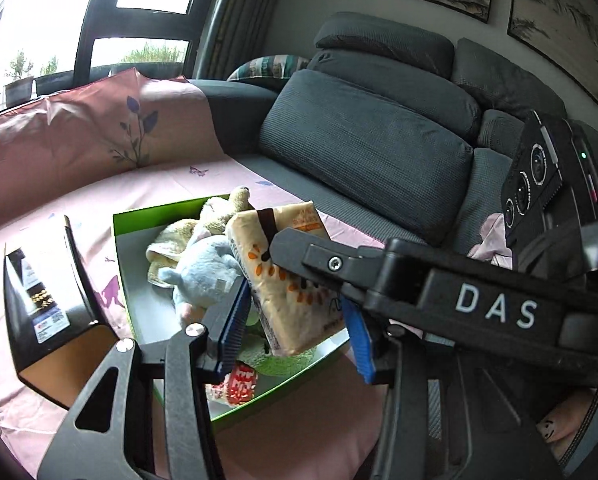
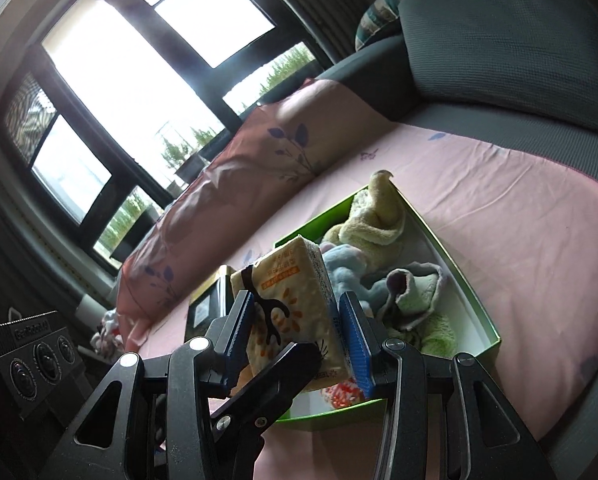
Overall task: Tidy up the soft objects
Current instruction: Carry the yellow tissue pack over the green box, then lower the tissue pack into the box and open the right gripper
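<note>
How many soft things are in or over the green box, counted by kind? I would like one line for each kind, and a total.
Tissue packs: 1, the tissue pack held over the green box by both hand-held grippers.
Plush toys: 2, the blue plush and the beige plush.
Towels: 3, the yellow towel, the green towel and the cream towel.
Red-and-white item: 1, the red-and-white item, kind unclear.
Total: 7

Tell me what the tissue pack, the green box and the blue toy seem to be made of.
Tissue pack: thin glossy plastic film, going by its sheen and creased corners, soft inside.
Green box: likely stiff cardboard, with thin straight walls, a smooth green outside and a pale inside.
Blue toy: fuzzy matte plush with a sewn-in label.
</note>
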